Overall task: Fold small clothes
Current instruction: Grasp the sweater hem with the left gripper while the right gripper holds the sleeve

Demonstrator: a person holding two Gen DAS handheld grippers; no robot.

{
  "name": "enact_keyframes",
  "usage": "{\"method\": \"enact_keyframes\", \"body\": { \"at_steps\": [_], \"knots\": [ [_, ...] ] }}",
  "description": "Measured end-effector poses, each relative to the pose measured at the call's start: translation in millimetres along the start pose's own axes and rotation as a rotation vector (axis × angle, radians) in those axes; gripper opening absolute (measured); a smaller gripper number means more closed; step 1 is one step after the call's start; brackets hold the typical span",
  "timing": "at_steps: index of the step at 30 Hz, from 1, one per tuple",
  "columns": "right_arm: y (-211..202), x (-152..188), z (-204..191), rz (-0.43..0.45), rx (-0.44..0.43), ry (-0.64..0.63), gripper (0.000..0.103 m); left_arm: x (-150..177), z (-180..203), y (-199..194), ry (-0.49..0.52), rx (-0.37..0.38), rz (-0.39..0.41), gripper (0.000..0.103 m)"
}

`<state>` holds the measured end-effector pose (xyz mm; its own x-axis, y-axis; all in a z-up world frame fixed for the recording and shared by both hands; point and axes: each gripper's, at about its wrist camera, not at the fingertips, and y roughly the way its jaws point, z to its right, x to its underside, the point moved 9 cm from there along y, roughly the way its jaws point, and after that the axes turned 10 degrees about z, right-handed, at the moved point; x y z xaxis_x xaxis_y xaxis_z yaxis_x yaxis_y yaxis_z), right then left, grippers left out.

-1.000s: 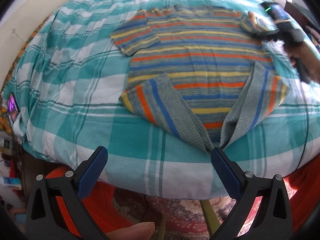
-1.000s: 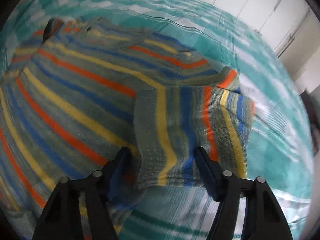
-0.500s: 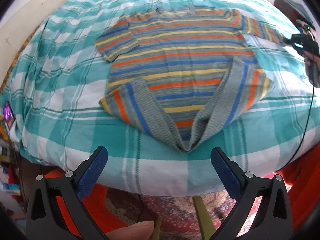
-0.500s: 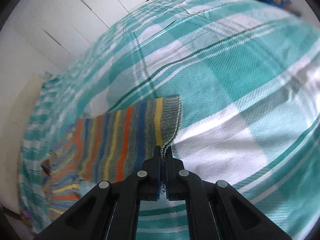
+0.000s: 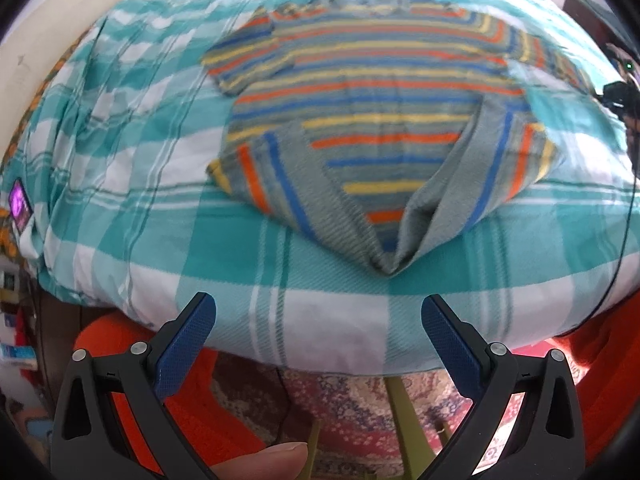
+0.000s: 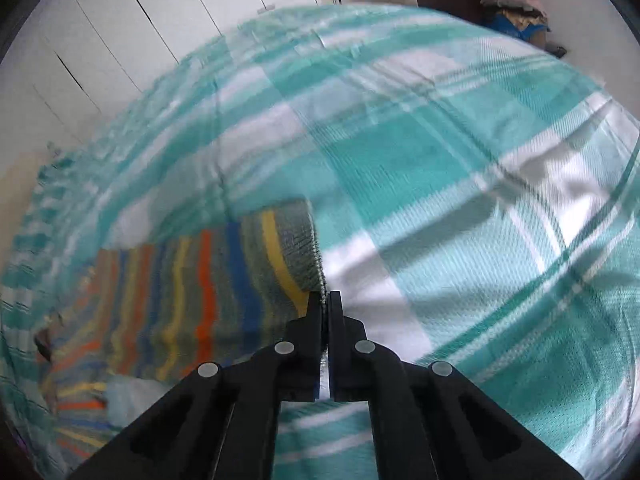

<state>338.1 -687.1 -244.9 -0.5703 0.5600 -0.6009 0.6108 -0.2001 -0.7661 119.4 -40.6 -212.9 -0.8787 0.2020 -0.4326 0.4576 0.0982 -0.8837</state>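
Note:
A striped sweater (image 5: pixel 384 120) in grey, orange, blue and yellow lies flat on the teal plaid bed sheet (image 5: pixel 140 240), with its two lower corners folded inward to a point. My left gripper (image 5: pixel 318 320) hangs open above the bed's near edge, short of the hem, and holds nothing. My right gripper (image 6: pixel 325 298) is shut on the cuff edge of the sweater's sleeve (image 6: pixel 224 280), which is stretched out flat to the side. The left wrist view shows the right gripper (image 5: pixel 618 92) at the far right, beyond the sleeve (image 5: pixel 560 64).
White wardrobe doors (image 6: pixel 140 20) stand behind the bed, and a pile of clothes (image 6: pixel 512 12) lies at the far right. A patterned rug (image 5: pixel 360 400) and orange fabric (image 5: pixel 224 420) lie below the bed edge. A lit phone (image 5: pixel 19 204) sits at the left, and a cable (image 5: pixel 624 240) hangs at the right.
My right gripper has closed on the cuff and drawn the sleeve from over the shoulder out to the side. The left gripper stays open and has shifted slightly.

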Motion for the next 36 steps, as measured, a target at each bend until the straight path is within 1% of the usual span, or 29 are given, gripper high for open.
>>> {"method": "enact_keyframes", "body": {
  "at_steps": [1, 2, 3, 4, 5, 6, 7, 8, 9, 10, 11, 13, 14, 15, 16, 18, 19, 20, 21, 22, 23, 24, 25, 27, 29, 31, 33, 35, 36],
  "knots": [
    [-1.9, -0.5, -1.4, 0.012, 0.008, -0.031, 0.002, 3.9, -3.0, 4.0, 0.001, -0.006, -0.011, 0.103],
    [-3.5, -0.2, -7.7, 0.014, 0.008, -0.055, 0.005, 6.7, -7.0, 7.8, 0.005, -0.011, -0.016, 0.102],
    [-4.2, -0.4, -13.1, 0.014, -0.007, -0.061, 0.013, 8.4, -13.4, 10.3, -0.003, -0.016, -0.019, 0.102],
    [-9.1, 1.4, -15.0, 0.006, -0.006, -0.059, 0.032, 9.2, -19.8, 11.3, -0.016, -0.015, -0.017, 0.102],
    [-17.1, 4.0, -13.1, 0.007, 0.005, -0.069, 0.056, 8.7, -29.8, 12.8, -0.042, -0.011, -0.012, 0.102],
    [-29.4, 5.0, -11.9, 0.028, 0.043, -0.102, 0.061, 6.8, -40.4, 14.7, -0.070, -0.011, -0.009, 0.102],
    [-46.3, 4.4, -16.5, 0.069, 0.085, -0.163, 0.062, 4.2, -51.8, 16.9, -0.100, -0.011, -0.003, 0.102],
    [-60.8, 5.7, -26.3, 0.101, 0.095, -0.228, 0.062, -0.6, -64.1, 20.0, -0.131, -0.002, 0.005, 0.102],
    [-79.8, 14.3, -49.3, 0.126, 0.063, -0.308, 0.062, -6.8, -72.5, 23.4, -0.150, 0.013, 0.019, 0.102],
    [-92.9, 24.8, -64.5, 0.123, -0.002, -0.352, 0.062, -14.5, -78.8, 27.9, -0.158, 0.036, 0.036, 0.102],
    [-103.0, 43.2, -92.7, 0.089, -0.117, -0.386, 0.062, -25.1, -82.0, 34.4, -0.150, 0.070, 0.053, 0.101],
    [-123.7, 93.1, -161.3, -0.045, -0.404, -0.444, 0.061, -46.3, -80.2, 48.6, -0.096, 0.118, 0.078, 0.101],
    [-133.1, 119.6, -194.0, -0.107, -0.509, -0.490, 0.061, -58.4, -74.2, 57.3, -0.044, 0.148, 0.091, 0.101],
    [-140.7, 146.5, -225.2, -0.163, -0.588, -0.553, 0.060, -67.2, -67.3, 65.6, 0.011, 0.166, 0.102, 0.101],
    [-145.1, 172.1, -253.8, -0.207, -0.637, -0.629, 0.058, -76.7, -58.9, 76.9, 0.080, 0.170, 0.112, 0.101],
    [-139.3, 210.7, -299.0, -0.253, -0.653, -0.777, 0.050, -87.1, -47.6, 96.9, 0.185, 0.146, 0.119, 0.100],
    [-134.9, 222.1, -310.1, -0.266, -0.644, -0.808, 0.046, -89.0, -43.8, 103.5, 0.216, 0.143, 0.114, 0.096],
    [-125.7, 233.0, -321.8, -0.303, -0.636, -0.819, 0.046, -89.2, -36.1, 113.0, 0.254, 0.160, 0.097, 0.087],
    [-114.7, 241.0, -330.4, -0.340, -0.613, -0.826, 0.043, -89.0, -33.4, 117.3, 0.268, 0.183, 0.083, 0.081],
    [-110.6, 247.6, -332.2, -0.348, -0.586, -0.846, 0.028, -87.9, -28.6, 119.5, 0.277, 0.217, 0.072, 0.065],
    [-110.1, 251.6, -332.4, -0.346, -0.563, -0.871, 0.006, -87.8, -23.3, 117.3, 0.278, 0.259, 0.074, 0.036],
    [-112.9, 252.8, -333.9, -0.339, -0.552, -0.885, 0.004, -88.4, -21.0, 113.5, 0.276, 0.286, 0.081, 0.019],
    [-118.4, 246.7, -334.7, -0.335, -0.569, -0.880, 0.004, -88.9, -20.4, 105.9, 0.280, 0.302, 0.105, 0.004],
    [-145.9, 239.1, -333.6, -0.309, -0.606, -0.887, 0.003, -85.4, -24.7, 85.2, 0.287, 0.346, 0.168, 0.003],
    [-186.2, 237.4, -324.7, -0.289, -0.667, -0.898, 0.003, -73.9, -32.9, 62.9, 0.295, 0.404, 0.198, 0.002],
    [-222.3, 241.6, -307.1, -0.281, -0.718, -0.917, 0.003, -52.8, -49.2, 35.8, 0.309, 0.442, 0.231, 0.002],
    [-249.0, 254.2, -285.8, -0.290, -0.732, -0.922, 0.003, -33.4, -68.5, 25.3, 0.317, 0.437, 0.221, 0.003],
    [-257.3, 271.3, -255.0, -0.311, -0.696, -0.925, 0.004, -10.2, -86.8, 26.8, 0.318, 0.402, 0.182, 0.006],
    [-255.4, 282.2, -241.6, -0.329, -0.661, -0.926, 0.004, 0.5, -95.7, 32.6, 0.315, 0.388, 0.153, 0.006]
  ]
}}
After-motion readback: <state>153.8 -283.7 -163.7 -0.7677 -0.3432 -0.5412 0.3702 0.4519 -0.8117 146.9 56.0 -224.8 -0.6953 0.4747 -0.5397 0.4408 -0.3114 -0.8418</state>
